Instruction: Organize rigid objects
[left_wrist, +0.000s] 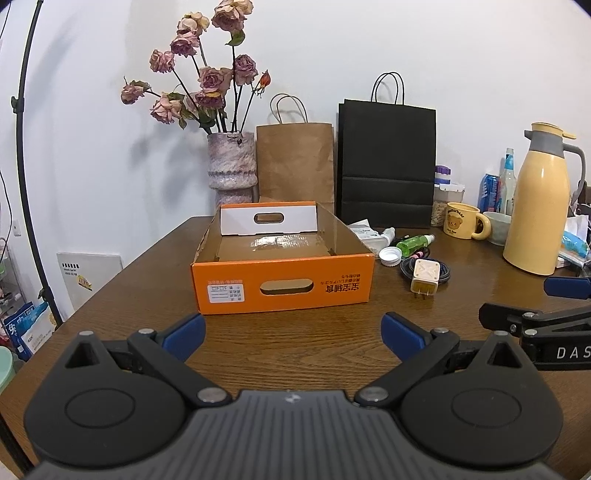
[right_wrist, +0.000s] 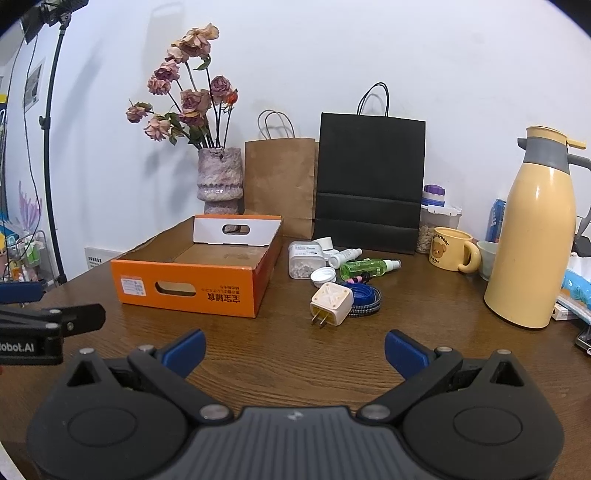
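Note:
An open orange cardboard box (left_wrist: 282, 284) (right_wrist: 192, 288) sits on the wooden table with nothing inside it. To its right lies a cluster: a cream plug charger (right_wrist: 331, 303) (left_wrist: 425, 279) on a coiled cable (right_wrist: 365, 297), a white bottle cap (right_wrist: 323, 276), a green spray bottle (right_wrist: 367, 266), a small white bottle (right_wrist: 345, 254) and a clear pill jar (right_wrist: 306, 260). My left gripper (left_wrist: 293, 332) is open just in front of the box. My right gripper (right_wrist: 294, 349) is open a short way in front of the charger. Neither holds anything.
Along the back wall stand a vase of dried roses (right_wrist: 220, 179), a brown paper bag (right_wrist: 280, 181) and a black paper bag (right_wrist: 370, 184). At the right are a bear mug (right_wrist: 452, 249), a tall yellow thermos (right_wrist: 532, 236), a lidded jar (right_wrist: 437, 218) and tissues (right_wrist: 578, 280).

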